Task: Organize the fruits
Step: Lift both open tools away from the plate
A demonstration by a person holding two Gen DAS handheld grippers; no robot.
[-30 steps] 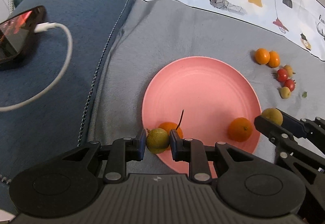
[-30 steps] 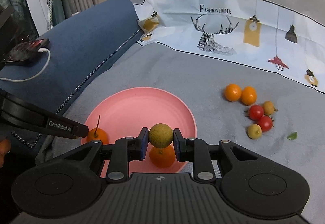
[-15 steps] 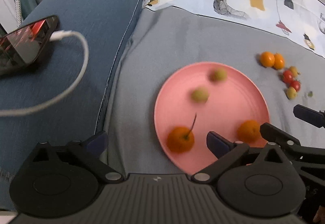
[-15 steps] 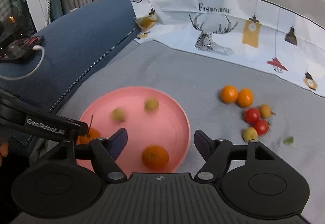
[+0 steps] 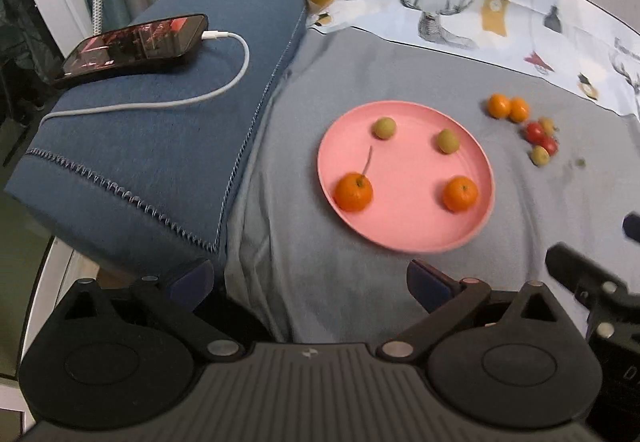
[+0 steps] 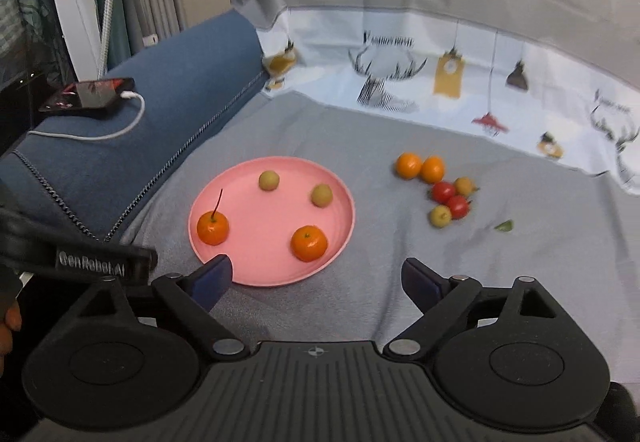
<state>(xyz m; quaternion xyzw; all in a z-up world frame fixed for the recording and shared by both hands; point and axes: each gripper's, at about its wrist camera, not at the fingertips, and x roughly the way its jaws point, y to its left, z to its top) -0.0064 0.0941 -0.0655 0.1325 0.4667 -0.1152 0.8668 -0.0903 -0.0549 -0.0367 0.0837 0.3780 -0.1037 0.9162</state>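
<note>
The right gripper has nothing between its blue pads, and its jaws are opening wider at this moment. The left gripper stands at its full spread, also empty. Both hang back from the pink plate, above the grey cloth.

From the right gripper, the loose fruit cluster lies at about one o'clock: two small oranges touching at its far end, then two cherry tomatoes and two small yellowish fruits packed beside them. The cluster runs roughly from eleven to five o'clock in that view. From the left gripper the same cluster sits at about two o'clock, beyond the plate. I judge the right gripper the better placed for the next pick, since its path does not cross the plate; the near yellowish fruit looks the easiest first target.

On the plate lie a stemmed tangerine, a second tangerine, and two greenish round fruits toward the far rim.

A second ago each gripper was clamped on one greenish fruit over the near edge of the plate. Both fruits have since been dropped and rolled across to the far side, and both grippers have pulled back and up. The cluster on the cloth is unchanged.
</note>
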